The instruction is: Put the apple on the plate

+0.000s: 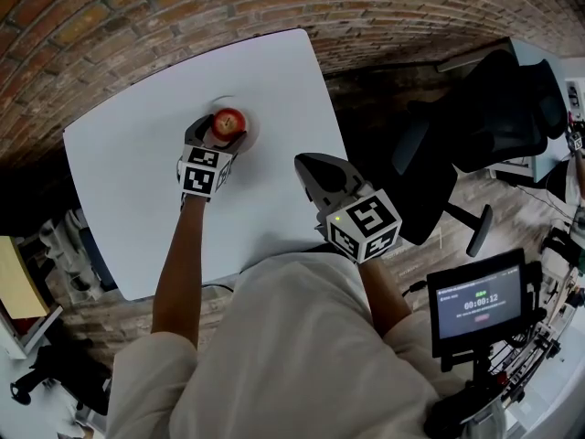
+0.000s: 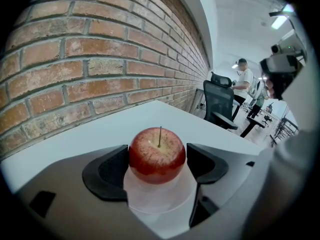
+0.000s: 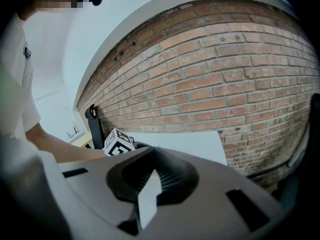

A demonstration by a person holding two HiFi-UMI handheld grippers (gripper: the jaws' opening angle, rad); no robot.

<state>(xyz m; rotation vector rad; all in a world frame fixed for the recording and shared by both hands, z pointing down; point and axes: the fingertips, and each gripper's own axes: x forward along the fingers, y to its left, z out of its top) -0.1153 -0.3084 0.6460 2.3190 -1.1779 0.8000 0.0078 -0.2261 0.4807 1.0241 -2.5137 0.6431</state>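
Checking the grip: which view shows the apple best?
The left gripper view: the apple fills the centre between the jaws, over the plate. The head view shows it small, from above; the right gripper view misses it.

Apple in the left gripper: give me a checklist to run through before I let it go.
1. Apple sits between the left gripper fingers, which touch both of its sides: ok.
2. Apple is above the plate, well inside the rim: ok.
3. Apple's underside rests on the plate: cannot tell.
4. Apple upright, stem up: ok.
5. Right gripper shut, empty, apart from the plate: ok.
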